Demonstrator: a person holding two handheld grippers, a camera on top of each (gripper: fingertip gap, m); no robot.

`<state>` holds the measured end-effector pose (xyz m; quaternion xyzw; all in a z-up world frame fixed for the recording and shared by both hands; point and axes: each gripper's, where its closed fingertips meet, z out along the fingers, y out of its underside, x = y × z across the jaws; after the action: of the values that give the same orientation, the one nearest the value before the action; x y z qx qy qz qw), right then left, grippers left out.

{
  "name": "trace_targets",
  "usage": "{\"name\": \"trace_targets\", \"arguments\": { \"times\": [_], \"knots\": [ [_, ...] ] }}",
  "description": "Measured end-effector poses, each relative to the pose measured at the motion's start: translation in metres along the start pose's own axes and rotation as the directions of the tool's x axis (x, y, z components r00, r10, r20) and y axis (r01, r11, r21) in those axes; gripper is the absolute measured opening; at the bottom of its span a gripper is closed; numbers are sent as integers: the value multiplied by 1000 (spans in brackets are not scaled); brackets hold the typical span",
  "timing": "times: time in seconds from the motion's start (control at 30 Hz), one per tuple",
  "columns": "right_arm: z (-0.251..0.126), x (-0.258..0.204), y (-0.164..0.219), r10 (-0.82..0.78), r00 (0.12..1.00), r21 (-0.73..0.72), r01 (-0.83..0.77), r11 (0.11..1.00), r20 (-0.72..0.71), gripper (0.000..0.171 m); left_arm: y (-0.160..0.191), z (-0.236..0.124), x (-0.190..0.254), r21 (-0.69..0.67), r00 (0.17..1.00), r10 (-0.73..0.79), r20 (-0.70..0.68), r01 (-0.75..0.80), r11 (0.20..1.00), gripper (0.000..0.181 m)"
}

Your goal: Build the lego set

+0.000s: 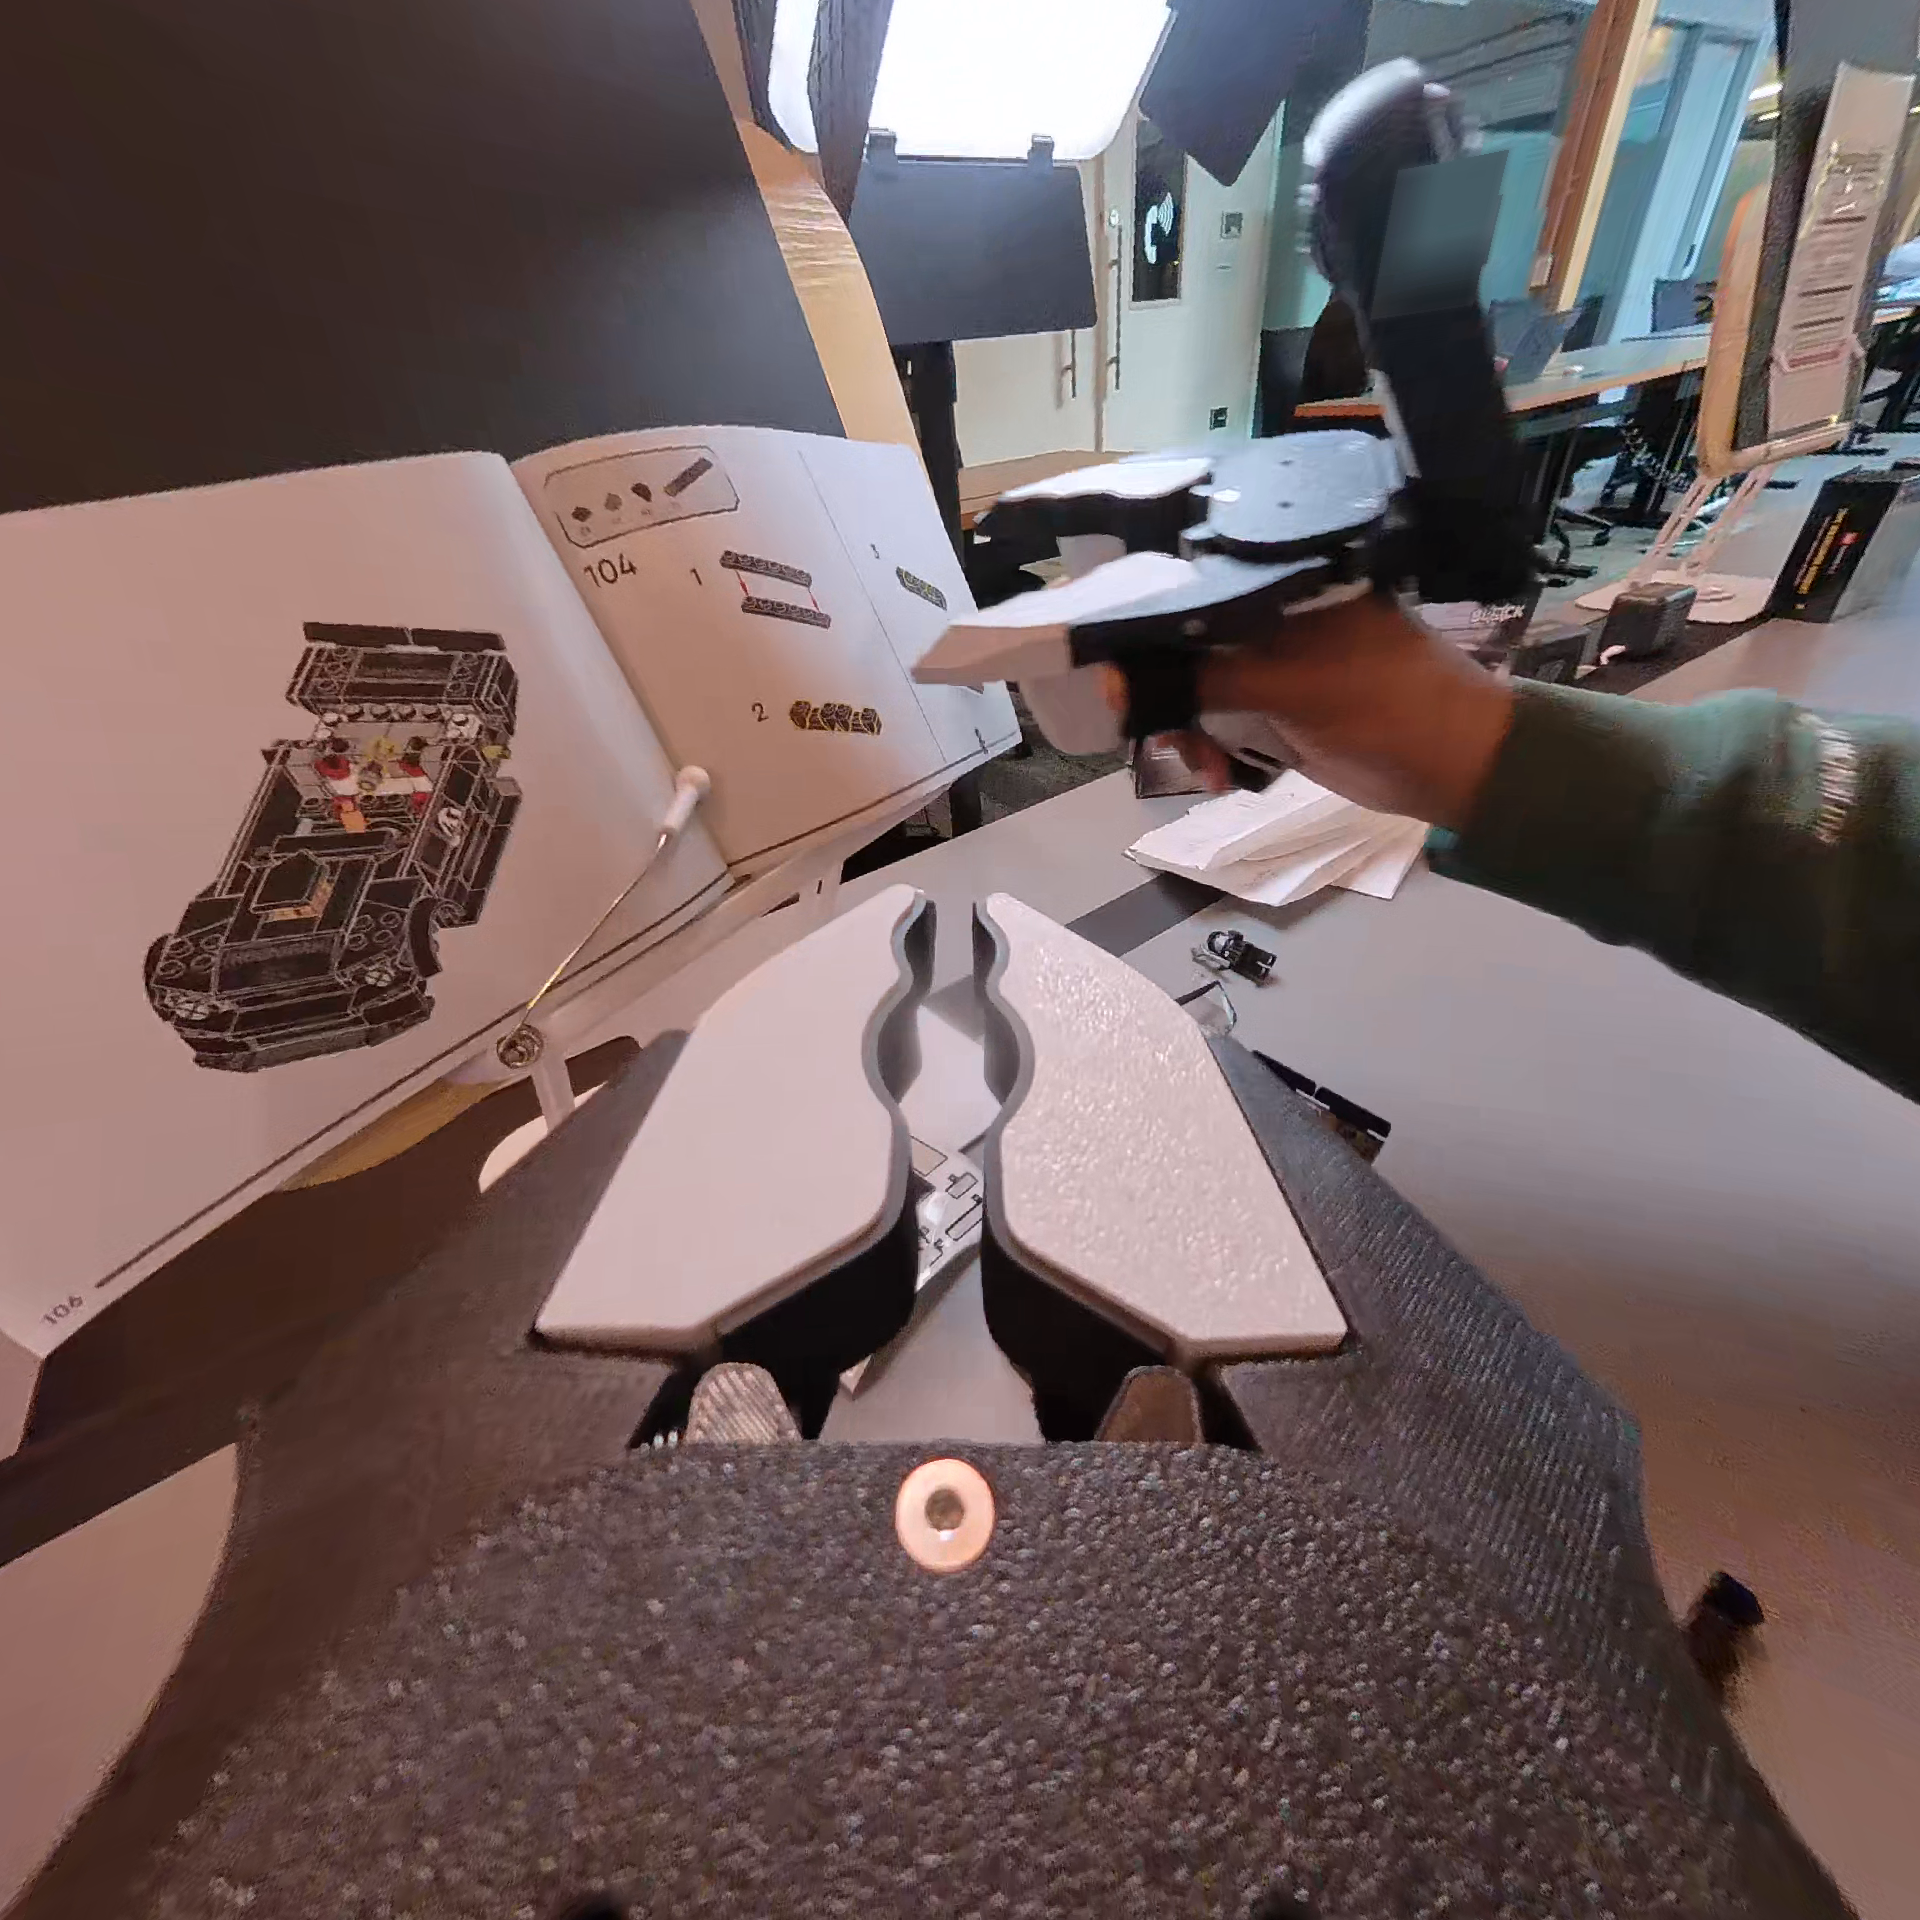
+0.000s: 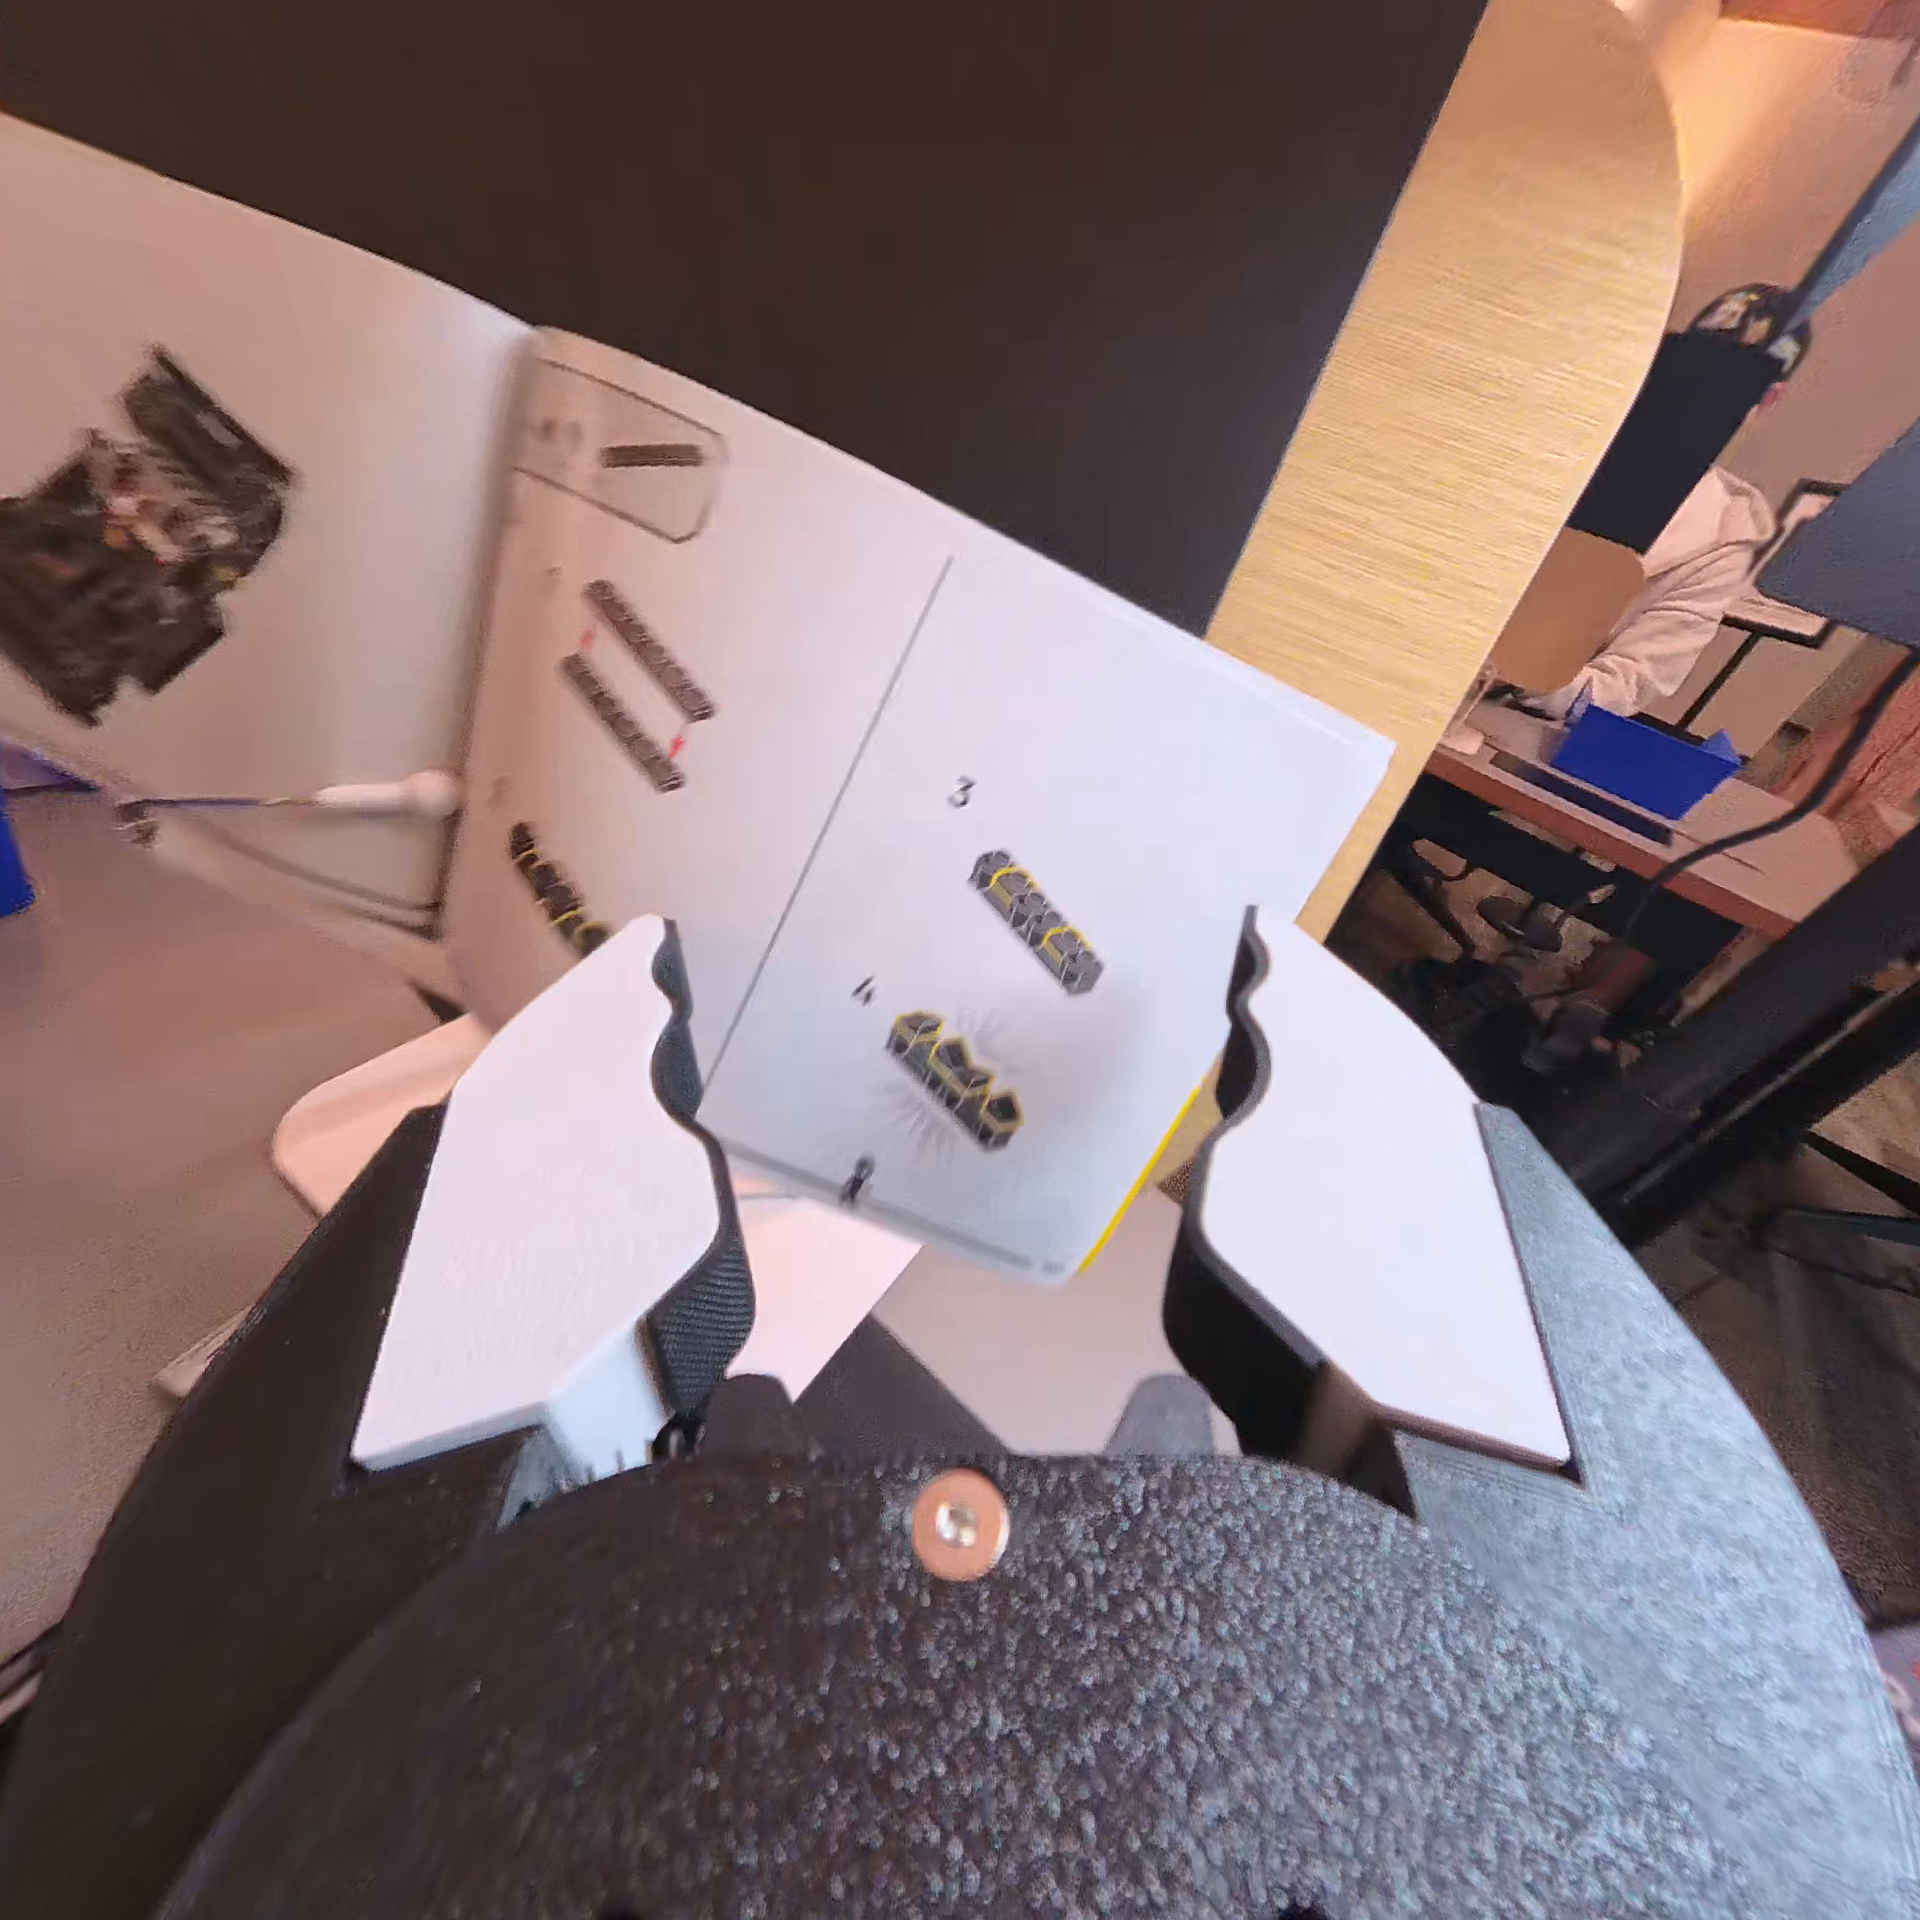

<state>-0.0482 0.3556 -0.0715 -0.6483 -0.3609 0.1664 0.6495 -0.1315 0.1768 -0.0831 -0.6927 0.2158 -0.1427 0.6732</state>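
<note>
The open instruction booklet leans on a white stand at the left, showing a black car drawing and small build steps. My left gripper is shut and empty, held low over the grey table just right of the booklet. My right gripper is open and empty, with the lower right corner of the booklet's right page showing between its fingers. In the left wrist view the right gripper hovers at that page's outer edge, held by a hand in a green sleeve. A small black lego piece lies on the table.
A wire page holder clamps the booklet's middle. White paper sheets lie at the table's far side. A printed sheet lies under my left fingers. A dark panel stands behind the booklet. A blue box sits on a far desk.
</note>
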Motion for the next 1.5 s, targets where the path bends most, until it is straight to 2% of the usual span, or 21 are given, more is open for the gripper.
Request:
{"name": "trace_targets", "arguments": {
  "times": [0.07, 0.2, 0.23, 0.3, 0.33, 0.4, 0.43, 0.47, 0.57, 0.63, 0.7, 0.77, 0.97, 1.07, 1.1, 1.2, 1.23, 1.33, 1.5],
  "knots": [
    [16, 5, 3, 19, 1000, -5, -19, 1000, -3, 99, 9, -1, 1, -14, 1000, -4, -2, 4, 1000, 7],
    [25, 8, 9, 41, 999, 23, -40, 999, -28, 83, 28, -3, 3, -38, 999, -35, -20, 34, 999, 6],
    [25, 9, 8, 45, 998, 35, -44, 998, -35, 75, 31, -2, 3, -45, 999, -36, -25, 35, 998, 6],
    [23, 11, 9, 50, 998, 46, -49, 998, -39, 40, 32, -1, 3, -51, 999, -29, -32, 28, 998, 6],
    [23, 10, 10, 45, 998, 45, -44, 998, -35, 30, 31, 0, 4, -48, 999, -27, -35, 25, 999, 6],
    [23, 7, 13, 23, 999, 31, -22, 999, -28, 21, 29, 2, 7, -46, 999, -23, -48, 21, 999, 6],
    [23, 6, 13, 15, 1000, 32, -14, 999, -27, 22, 29, 3, 9, -49, 998, -18, -53, 16, 999, 6],
    [20, 9, 10, 11, 999, 50, -9, 999, -42, 31, 29, 4, 11, -50, 998, -14, -56, 11, 999, 6],
    [13, 28, -10, 43, 994, 137, -29, 990, -97, 70, 31, 5, 13, -57, 998, -13, -63, 10, 998, 6],
    [21, 31, -10, 82, 995, 96, -77, 992, -51, 77, 34, 5, 14, -61, 998, -21, -65, 17, 998, 6],
    [30, 33, -4, 31, 997, 46, -28, 999, -65, 69, 39, 6, 17, -71, 997, -31, -76, 26, 997, 6],
    [33, 35, 3, -10, 995, 1, 10, 1000, -97, 53, 41, 6, 20, -75, 996, -27, -83, 21, 997, 6],
    [30, 26, 7, -15, 998, 18, 16, 1000, -66, 0, 46, 3, 19, -83, 996, -32, -86, 25, 996, 6],
    [24, 27, 2, -46, 995, 46, 50, 998, -88, 2, 47, 3, 17, -84, 996, -27, -82, 20, 996, 5],
    [21, 30, -2, -52, 993, 71, 60, 996, -106, 15, 47, 3, 17, -84, 996, -28, -82, 21, 996, 6],
    [22, 33, -12, -11, 996, 110, 20, 994, -84, 72, 47, 4, 17, -84, 996, -27, -82, 20, 996, 6],
    [26, 31, -9, 10, 998, 90, -5, 996, -56, 80, 48, 4, 17, -85, 996, -27, -84, 20, 996, 6],
    [37, 25, -1, -15, 1000, 43, 16, 999, -18, 70, 49, 4, 20, -90, 996, -24, -90, 16, 996, 6],
    [37, 33, 2, -19, 998, 17, 20, 1000, -63, 30, 51, 4, 19, -89, 995, -26, -92, 17, 996, 5]
  ]
}}
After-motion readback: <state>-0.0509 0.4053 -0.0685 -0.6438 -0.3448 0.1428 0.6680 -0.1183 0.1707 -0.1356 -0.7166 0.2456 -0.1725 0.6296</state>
